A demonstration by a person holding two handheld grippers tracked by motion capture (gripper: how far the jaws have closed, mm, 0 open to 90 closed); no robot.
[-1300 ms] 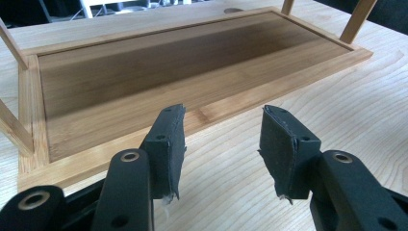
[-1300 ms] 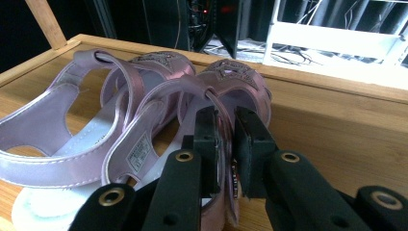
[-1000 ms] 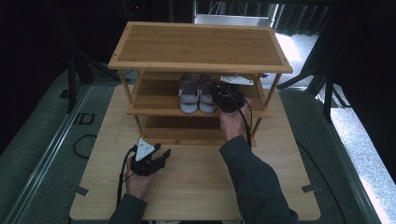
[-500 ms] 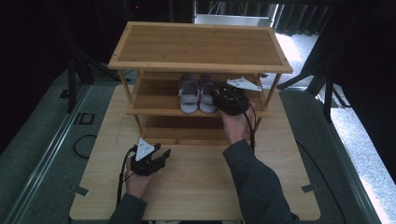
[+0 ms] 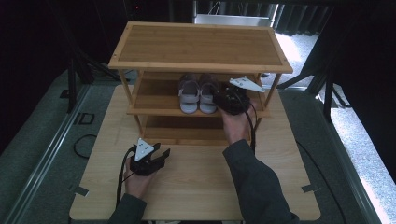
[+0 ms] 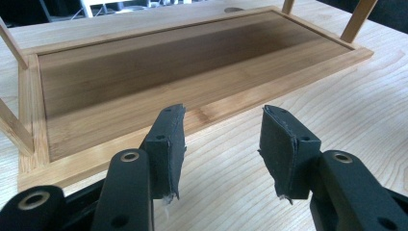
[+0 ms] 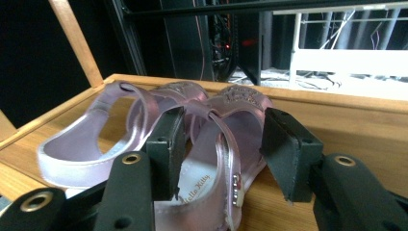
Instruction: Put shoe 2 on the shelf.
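Observation:
A pair of pale purple sandals (image 5: 198,94) stands side by side on the middle shelf (image 5: 154,100) of a three-tier bamboo rack (image 5: 201,44). My right gripper (image 5: 220,96) reaches in from the right at that shelf. In the right gripper view its jaws (image 7: 223,144) have just been opening. The nearer sandal (image 7: 226,144) lies between them with its strap free of the right pad (image 7: 284,144). My left gripper (image 5: 161,154) rests low on the table in front of the rack, open and holding nothing (image 6: 222,144), facing the bare bottom shelf (image 6: 144,72).
The wooden table (image 5: 196,186) carries the rack at its far half. Rack posts (image 5: 272,91) frame the shelf's right end beside my right hand. Dark curtains and stands surround the table, and cables trail from both grippers.
The right gripper has rolled at the shelf, so its grey plate now shows to the right. The sandals and the left gripper have stayed put.

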